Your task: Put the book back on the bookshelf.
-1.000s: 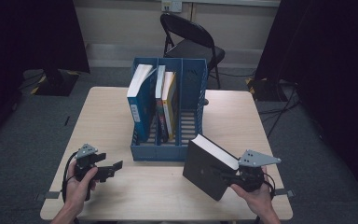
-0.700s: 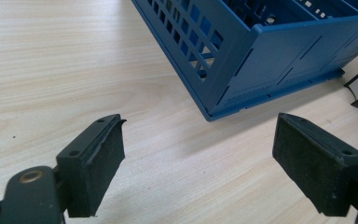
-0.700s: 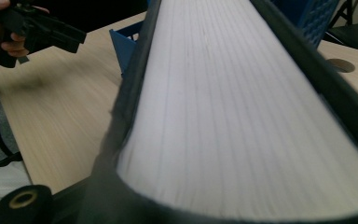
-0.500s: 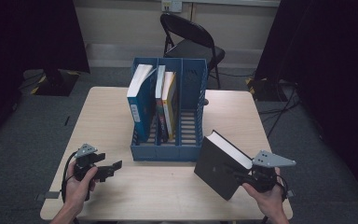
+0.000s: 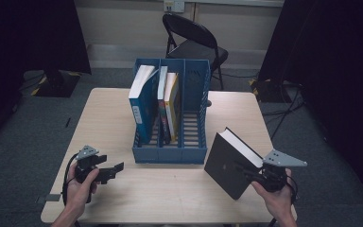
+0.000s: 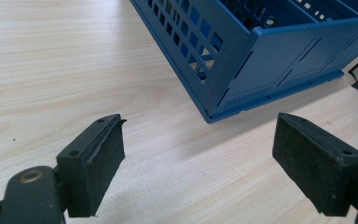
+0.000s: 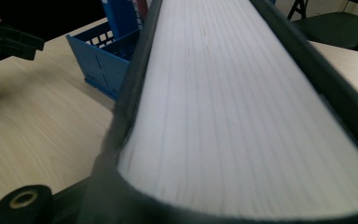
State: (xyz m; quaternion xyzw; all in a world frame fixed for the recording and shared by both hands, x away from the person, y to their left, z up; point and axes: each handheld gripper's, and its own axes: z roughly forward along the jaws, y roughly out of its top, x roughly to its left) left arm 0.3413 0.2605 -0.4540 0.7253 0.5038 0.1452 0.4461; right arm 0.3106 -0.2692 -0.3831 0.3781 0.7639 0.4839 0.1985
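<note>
The left tool (image 5: 116,169) rests low at the near left edge of the surface (image 5: 108,118), held level in the person's left hand (image 5: 78,187) and aimed toward the blue file rack (image 5: 170,151), jaws wide apart with nothing between them. In the rack stand three books (image 5: 157,101); the spine label on the leftmost is too small to read. At the near right, the right tool (image 5: 250,171) is clamped on a black book (image 5: 227,163), which tilts above the surface, white page edge up.
</note>
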